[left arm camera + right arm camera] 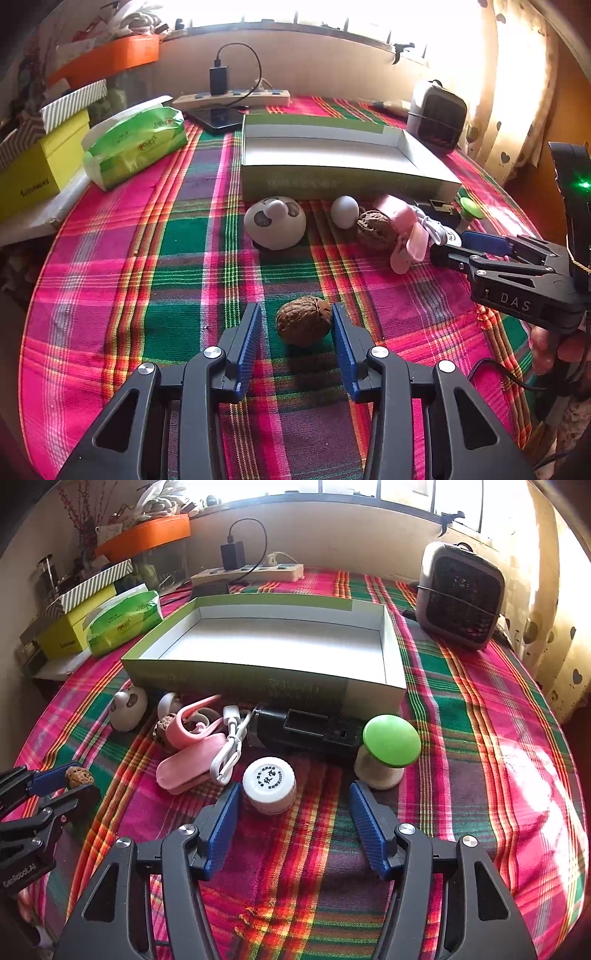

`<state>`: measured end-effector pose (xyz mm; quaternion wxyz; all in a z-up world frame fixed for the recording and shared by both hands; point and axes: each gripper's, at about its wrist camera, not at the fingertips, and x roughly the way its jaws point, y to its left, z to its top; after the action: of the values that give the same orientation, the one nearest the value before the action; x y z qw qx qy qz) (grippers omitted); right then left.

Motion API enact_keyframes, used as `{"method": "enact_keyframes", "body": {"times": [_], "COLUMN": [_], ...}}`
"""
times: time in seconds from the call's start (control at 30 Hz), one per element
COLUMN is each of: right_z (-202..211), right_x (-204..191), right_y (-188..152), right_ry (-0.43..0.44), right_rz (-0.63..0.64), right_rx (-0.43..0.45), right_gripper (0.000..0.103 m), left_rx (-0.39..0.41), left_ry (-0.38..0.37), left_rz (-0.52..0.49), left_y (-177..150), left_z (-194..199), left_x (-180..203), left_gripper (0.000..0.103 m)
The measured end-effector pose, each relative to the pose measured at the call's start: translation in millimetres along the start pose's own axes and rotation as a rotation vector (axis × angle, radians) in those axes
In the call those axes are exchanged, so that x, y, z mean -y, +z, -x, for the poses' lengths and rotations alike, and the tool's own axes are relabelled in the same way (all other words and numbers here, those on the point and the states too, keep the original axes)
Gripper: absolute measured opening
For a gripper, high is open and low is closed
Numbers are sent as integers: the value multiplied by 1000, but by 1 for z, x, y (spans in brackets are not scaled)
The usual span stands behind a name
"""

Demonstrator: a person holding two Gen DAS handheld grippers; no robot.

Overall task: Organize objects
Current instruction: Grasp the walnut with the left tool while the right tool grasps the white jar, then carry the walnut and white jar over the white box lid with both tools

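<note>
A: Since the shallow green cardboard box with the white inside [273, 638] holds nothing, I judge the organizing barely begun, if the box is where things go.

B: Agreed. Everything waits on the pink-and-green plaid table [480, 738] along the box's near wall. Counting from the biggest: one black rectangular gadget [306, 734], one white panda-faced dome [275, 223], one green-capped mushroom toy [388, 753], one pink plastic clip [192, 746].

A: Then one white coiled cable [231, 746], one white bottle cap with printed characters [269, 784], one white egg-shaped thing [344, 211], and two brown wrinkled walnuts.

B: Where are the walnuts?

A: One walnut by the clip [376, 229]; the nearer walnut [303, 320] lies toward the table's near edge, between the left gripper [297, 328]'s blue fingers [247, 350]. They stand apart, gripping nothing, a gap showing on the left side.

B: And the right gripper [291, 823]?

A: Spread wide, empty; the cap sits just beside its left finger.
</note>
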<state>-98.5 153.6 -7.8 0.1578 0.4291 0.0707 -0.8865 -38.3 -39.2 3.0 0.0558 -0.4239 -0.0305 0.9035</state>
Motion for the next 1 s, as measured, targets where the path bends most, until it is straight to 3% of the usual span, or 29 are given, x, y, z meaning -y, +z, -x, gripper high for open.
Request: {"method": "enact_keyframes", "body": {"times": [0.17,0.33,0.6,1.0], "right_z": [0,0,1,3], "right_x": [1,1,1,3], "right_y": [1,1,2,1], "right_ry": [5,11,17,29], "right_rz": [-2,0,1,-4], "right_rx": [3,9,11,19], "right_gripper": [52,39,29,29], "left_rx": [-2,-5,-5,5], "left_ry": [-2,-10,-10,-18], "left_rz": [0,2,5,-3], "left_y": [0,0,1,9], "left_z": [0,-1,-1,1], "left_x": [0,0,0,3], "left_gripper": [27,27,27,27]}}
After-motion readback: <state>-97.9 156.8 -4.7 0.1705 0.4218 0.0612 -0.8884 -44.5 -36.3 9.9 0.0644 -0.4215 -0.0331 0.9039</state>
